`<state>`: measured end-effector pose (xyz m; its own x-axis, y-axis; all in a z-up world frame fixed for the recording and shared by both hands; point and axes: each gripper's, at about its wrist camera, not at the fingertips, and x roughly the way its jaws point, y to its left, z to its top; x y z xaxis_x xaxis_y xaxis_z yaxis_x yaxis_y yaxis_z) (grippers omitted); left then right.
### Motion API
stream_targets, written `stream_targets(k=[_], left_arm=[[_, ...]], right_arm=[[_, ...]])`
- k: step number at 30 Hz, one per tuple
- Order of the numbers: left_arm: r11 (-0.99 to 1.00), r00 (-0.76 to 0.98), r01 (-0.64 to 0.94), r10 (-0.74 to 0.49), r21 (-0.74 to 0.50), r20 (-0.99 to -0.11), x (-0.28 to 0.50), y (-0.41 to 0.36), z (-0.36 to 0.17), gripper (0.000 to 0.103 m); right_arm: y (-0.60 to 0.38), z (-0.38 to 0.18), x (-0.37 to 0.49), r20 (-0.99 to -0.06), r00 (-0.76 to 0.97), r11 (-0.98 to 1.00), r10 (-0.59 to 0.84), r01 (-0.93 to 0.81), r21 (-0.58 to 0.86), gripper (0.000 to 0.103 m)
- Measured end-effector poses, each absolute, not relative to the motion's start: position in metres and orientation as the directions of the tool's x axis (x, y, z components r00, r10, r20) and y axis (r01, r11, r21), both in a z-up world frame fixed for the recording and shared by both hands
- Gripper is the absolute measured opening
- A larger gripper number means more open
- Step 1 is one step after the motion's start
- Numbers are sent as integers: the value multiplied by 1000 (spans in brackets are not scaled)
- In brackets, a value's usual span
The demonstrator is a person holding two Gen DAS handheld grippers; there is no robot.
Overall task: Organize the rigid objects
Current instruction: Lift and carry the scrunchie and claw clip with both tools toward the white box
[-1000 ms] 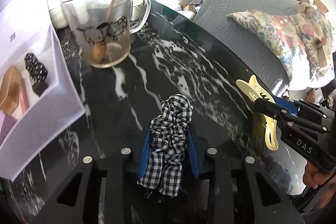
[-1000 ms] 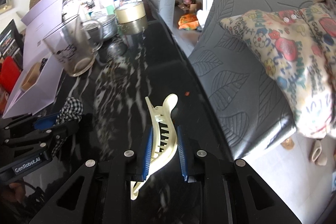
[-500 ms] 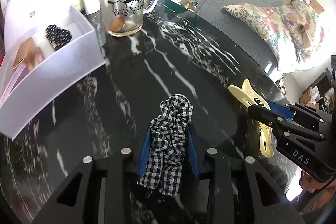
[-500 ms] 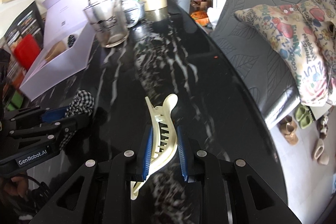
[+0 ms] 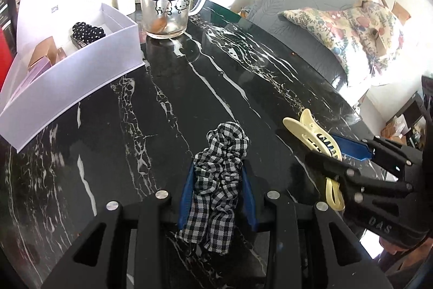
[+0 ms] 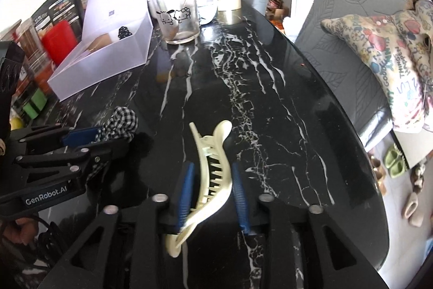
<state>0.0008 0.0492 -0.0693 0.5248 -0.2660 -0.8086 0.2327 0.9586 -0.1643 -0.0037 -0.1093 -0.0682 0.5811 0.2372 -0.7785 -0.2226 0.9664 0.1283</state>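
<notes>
My left gripper [image 5: 217, 180] is shut on a black-and-white checked scrunchie [image 5: 219, 169], held above the black marble table [image 5: 167, 99]. My right gripper [image 6: 211, 186] holds a cream hair claw clip [image 6: 211, 169] between its blue pads; the clip is tilted and the pads look slightly apart from it. The right gripper also shows in the left wrist view [image 5: 349, 164], with the clip [image 5: 311, 134]. The left gripper shows in the right wrist view [image 6: 81, 142]. A white open box [image 5: 70, 72] sits at the left, holding a polka-dot item [image 5: 88, 30] and small boxes.
A glass mug [image 5: 167, 12] with cartoon print and a spoon stands beyond the box. A tape roll [image 6: 228, 7] and bowls stand at the table's far end. Grey chairs [image 6: 343, 26] with a patterned cushion [image 6: 392, 53] line the table's right edge.
Both grippers have pulled back from the mug and box, which now look farther away. The right gripper's pads have loosened and the claw clip has tilted between them.
</notes>
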Motion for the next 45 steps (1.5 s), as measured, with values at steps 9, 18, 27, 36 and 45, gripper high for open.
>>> stream_targets(k=[9, 18, 27, 36, 45], left_arm=[[961, 539, 251, -240, -118, -808, 0, 45, -69, 33], [947, 506, 316, -217, -54, -835, 3, 30, -69, 53], [943, 515, 333, -206, -28, -832, -7, 21, -72, 79], [969, 550, 237, -190, -66, -814, -6, 40, -69, 27], [976, 580, 212, -167, -50, -797, -17, 48, -55, 25]], right_arm=[[-110, -70, -8, -768, 597, 969, 231, -215, 124, 47], [-108, -70, -10, -770, 600, 970, 217, -220, 102, 47], [-111, -70, -15, -769, 614, 975, 180, -216, 56, 35], [-114, -70, -17, -761, 624, 978, 175, -200, 61, 22], [-113, -69, -19, -761, 614, 973, 210, -204, 103, 22]])
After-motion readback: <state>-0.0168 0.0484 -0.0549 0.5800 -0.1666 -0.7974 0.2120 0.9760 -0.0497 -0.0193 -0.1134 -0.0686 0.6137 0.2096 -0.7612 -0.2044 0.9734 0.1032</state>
